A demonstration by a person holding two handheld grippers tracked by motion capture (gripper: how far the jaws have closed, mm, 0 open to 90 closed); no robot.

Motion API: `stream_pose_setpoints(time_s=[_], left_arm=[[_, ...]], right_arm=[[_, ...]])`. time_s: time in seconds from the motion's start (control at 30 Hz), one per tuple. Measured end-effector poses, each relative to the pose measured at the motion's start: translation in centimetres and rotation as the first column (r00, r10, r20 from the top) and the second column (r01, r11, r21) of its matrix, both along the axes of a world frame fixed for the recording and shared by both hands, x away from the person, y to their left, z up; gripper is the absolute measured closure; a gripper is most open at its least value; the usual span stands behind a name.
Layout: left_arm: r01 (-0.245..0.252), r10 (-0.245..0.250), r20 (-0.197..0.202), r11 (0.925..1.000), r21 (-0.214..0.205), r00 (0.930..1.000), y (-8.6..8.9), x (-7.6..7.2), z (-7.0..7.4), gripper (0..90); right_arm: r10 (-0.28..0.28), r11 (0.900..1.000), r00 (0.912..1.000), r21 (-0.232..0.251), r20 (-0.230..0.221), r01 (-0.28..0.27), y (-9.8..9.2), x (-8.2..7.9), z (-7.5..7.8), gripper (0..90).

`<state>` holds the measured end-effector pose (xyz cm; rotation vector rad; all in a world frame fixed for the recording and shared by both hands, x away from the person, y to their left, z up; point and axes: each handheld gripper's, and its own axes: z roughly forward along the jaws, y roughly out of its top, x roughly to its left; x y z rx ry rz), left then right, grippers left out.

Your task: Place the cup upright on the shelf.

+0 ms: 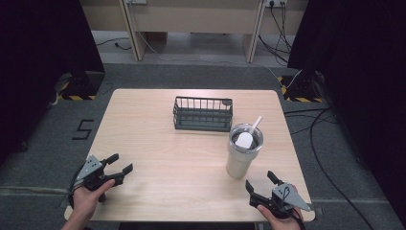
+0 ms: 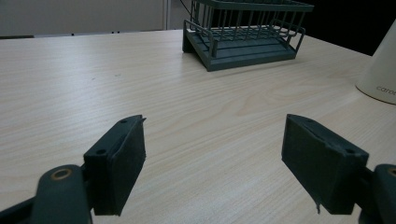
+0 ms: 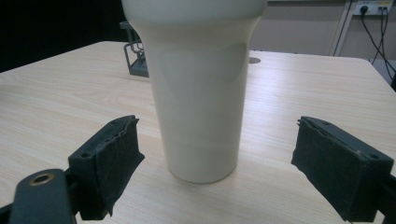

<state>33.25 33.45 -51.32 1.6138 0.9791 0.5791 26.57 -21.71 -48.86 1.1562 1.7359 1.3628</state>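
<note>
Stood upright on the wooden table (image 1: 158,158): cream tumbler (image 1: 242,158), beside wire basket (image 1: 203,114). Held jaws wide apart, empty: left gripper (image 1: 118,165), right gripper (image 1: 260,185) near tumbler.

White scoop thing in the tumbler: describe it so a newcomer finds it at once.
On the light wood table, go to the right half, where a cream tumbler stands just in front of the dark wire basket. Inside the tumbler's open top sits a white scoop, its handle slanting up over the far right rim. It is the one item sticking out of any container; the basket looks empty.
</note>
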Motion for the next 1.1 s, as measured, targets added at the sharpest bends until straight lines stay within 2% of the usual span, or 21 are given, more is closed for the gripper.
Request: stream_pose_setpoints(time_s=[0.2,0.5,1.1], left_arm=[[0.000,0.000,0.002,1.0000,0.000,1.0000,0.1,-0.1,0.0,21.1],[0.005,-0.005,0.007,1.0000,0.001,1.0000,0.0,-0.1,0.1,21.2],[0.002,-0.002,0.008,1.0000,-0.002,1.0000,0.1,-0.1,0.1,21.2]], right_arm=[[0.019,0.9998,0.9998,-0.003,0.008,-0.019,0.6,0.1,0.2,14.6],[0.014,0.9999,0.9999,0.004,0.009,-0.014,0.8,0.4,0.4,14.6],[0.035,0.9994,0.9991,-0.010,0.025,-0.034,1.9,2.5,0.9,14.6]])
